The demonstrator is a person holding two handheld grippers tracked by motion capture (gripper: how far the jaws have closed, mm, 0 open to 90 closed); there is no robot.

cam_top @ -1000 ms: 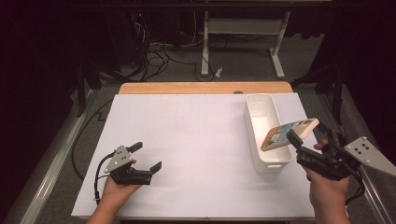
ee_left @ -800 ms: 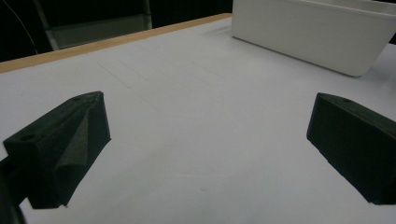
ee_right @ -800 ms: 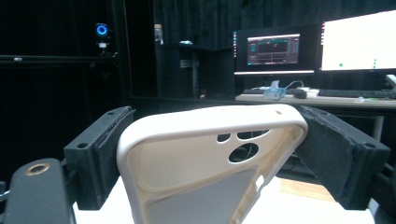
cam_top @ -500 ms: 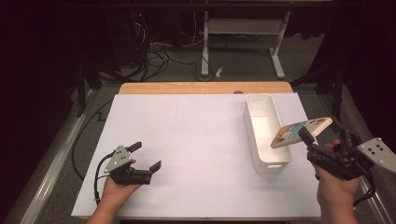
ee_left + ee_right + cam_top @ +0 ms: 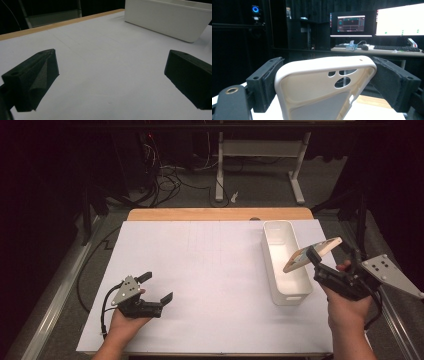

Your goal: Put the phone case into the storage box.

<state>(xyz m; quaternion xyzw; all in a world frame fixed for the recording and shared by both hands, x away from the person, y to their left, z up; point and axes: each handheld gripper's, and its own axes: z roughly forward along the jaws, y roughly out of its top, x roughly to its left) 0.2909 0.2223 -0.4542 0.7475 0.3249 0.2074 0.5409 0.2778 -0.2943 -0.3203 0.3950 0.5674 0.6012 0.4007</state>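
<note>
Right gripper (image 5: 316,254) lifted smooth beige phone case (image 5: 311,255).

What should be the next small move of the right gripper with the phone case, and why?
Probably carry the phone case left, over the white bin, then lower it. The right gripper is shut on the case, which hangs tilted above the bin's right rim. The left gripper rests open, far away.

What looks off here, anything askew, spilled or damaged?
Nothing spilled or damaged. The one odd pose: the phone case is clamped by its side edges in the right gripper, held tilted in the air beside the white bin rather than in it. The left gripper rests open on the white table.
</note>
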